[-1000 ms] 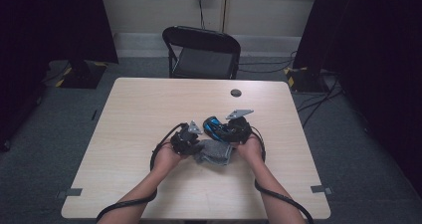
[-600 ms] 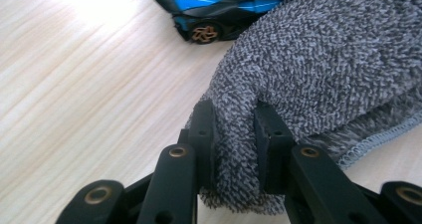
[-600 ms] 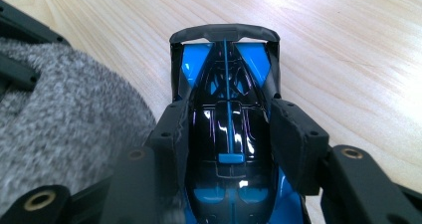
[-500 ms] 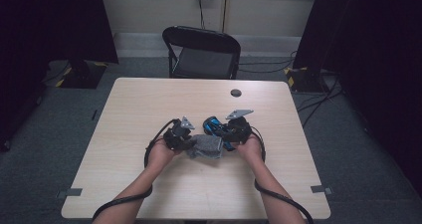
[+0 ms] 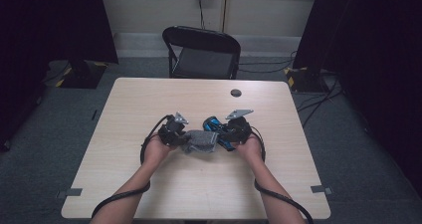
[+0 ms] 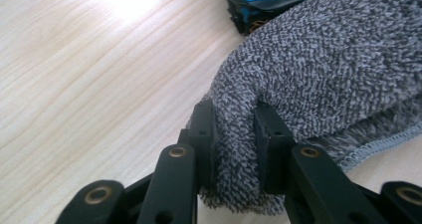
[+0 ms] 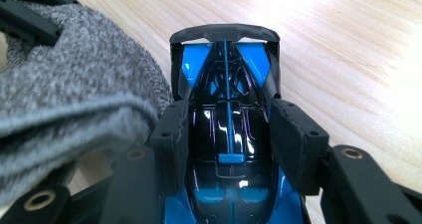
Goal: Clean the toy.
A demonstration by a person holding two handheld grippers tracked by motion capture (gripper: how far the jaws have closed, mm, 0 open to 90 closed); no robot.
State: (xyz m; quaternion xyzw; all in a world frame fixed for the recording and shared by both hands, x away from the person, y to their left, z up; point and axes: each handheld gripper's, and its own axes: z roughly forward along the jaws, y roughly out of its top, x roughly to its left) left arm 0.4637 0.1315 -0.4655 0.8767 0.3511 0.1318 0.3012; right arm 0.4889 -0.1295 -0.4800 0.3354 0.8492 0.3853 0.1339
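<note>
A grey fuzzy cloth (image 5: 201,141) lies bunched at the table's middle. My left gripper (image 5: 175,130) is shut on a fold of the cloth (image 6: 318,79), pinched between both black jaws at my left gripper (image 6: 234,152). A blue and black toy car (image 7: 226,134) with a rear wing sits between the jaws of my right gripper (image 7: 229,144), which is shut on its body. In the high view my right gripper (image 5: 230,131) holds the toy car (image 5: 214,125) right beside the cloth (image 7: 64,94), which touches the car's side.
The light wooden table (image 5: 149,184) has bare room all around the hands. A small dark round disc (image 5: 236,92) lies near the far edge. A black folding chair (image 5: 201,52) stands behind the table. Cables trail from both grippers toward the near edge.
Both hands have drifted slightly away from the near edge with the cloth and the car. The cloth looks a little more spread between the grippers.
</note>
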